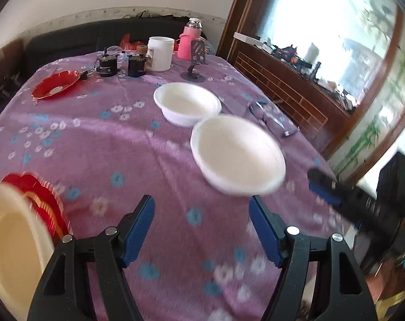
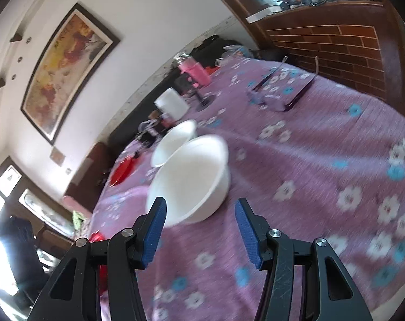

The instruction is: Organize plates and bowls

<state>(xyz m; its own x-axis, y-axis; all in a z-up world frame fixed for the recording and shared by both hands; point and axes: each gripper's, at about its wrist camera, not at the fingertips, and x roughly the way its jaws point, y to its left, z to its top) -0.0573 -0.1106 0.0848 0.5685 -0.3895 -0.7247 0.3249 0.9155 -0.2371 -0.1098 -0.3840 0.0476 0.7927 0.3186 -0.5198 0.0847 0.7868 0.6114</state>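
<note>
Far left, a cream plate (image 1: 12,243) sits over a red plate (image 1: 45,206), looking like a stack begun; another red plate (image 1: 55,84) waits far back. The left gripper (image 1: 201,226) hangs wide open and empty over the purple cloth (image 1: 108,147). The right gripper (image 2: 199,226), jaws spread and empty, lines up on the near white bowl (image 2: 191,179), touching the far bowl (image 2: 173,144), probably to nest them.

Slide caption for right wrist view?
Open right gripper nears the closer of two white bowls on a purple floral tablecloth.
</note>
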